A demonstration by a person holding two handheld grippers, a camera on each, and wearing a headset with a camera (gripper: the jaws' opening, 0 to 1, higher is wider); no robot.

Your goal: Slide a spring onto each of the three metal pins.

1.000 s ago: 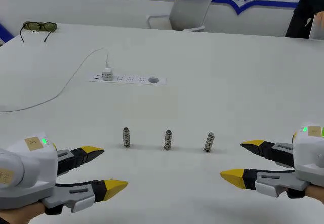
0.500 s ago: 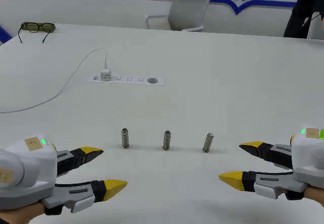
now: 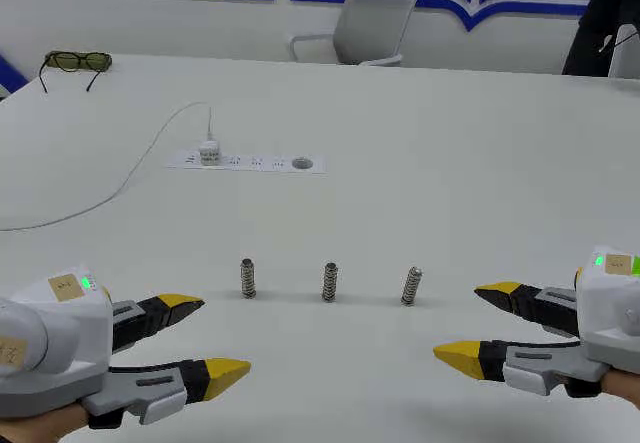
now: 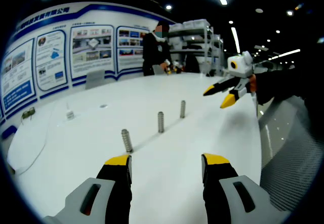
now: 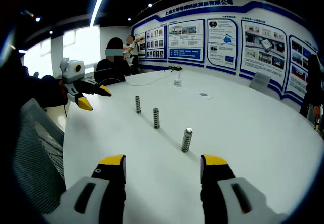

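White table (image 3: 460,133): three spring-sleeved pins (image 3: 330,281).

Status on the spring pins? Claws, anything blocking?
Left claw open, empty. Right claw open, empty. Springs on all three pins, in a row between claws. Nothing blocking the pins.
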